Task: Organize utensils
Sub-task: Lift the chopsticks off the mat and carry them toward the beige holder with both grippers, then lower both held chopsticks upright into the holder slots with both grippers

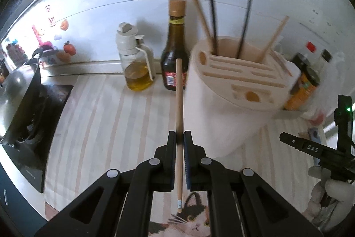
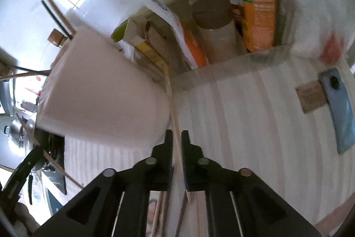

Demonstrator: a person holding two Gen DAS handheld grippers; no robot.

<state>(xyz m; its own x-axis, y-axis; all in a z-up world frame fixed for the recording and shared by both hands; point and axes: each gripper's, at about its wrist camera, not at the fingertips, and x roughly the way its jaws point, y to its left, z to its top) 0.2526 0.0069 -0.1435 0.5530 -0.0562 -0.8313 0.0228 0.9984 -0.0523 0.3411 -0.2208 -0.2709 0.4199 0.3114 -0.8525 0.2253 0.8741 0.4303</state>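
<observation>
My left gripper [image 1: 179, 137] is shut on a wooden chopstick [image 1: 179, 103] that stands upright, just left of the white utensil holder [image 1: 233, 81]. Several wooden and black chopsticks [image 1: 244, 26] stand in the holder's back slot. My right gripper [image 2: 177, 137] is shut on another wooden chopstick [image 2: 172, 103], close beside the holder's white wall [image 2: 99, 90]. More chopsticks [image 2: 162, 212] lie on the cloth under the right gripper. The right gripper's body [image 1: 315, 150] shows at the right edge of the left wrist view.
A dark sauce bottle [image 1: 174, 46] and an oil jar [image 1: 137, 63] stand behind, by the wall. A wok on the stove [image 1: 22, 86] is at left. Orange-labelled jars [image 2: 257, 6], a paper roll [image 2: 213, 32] and boxes crowd the corner. A phone [image 2: 339, 110] lies on the striped cloth.
</observation>
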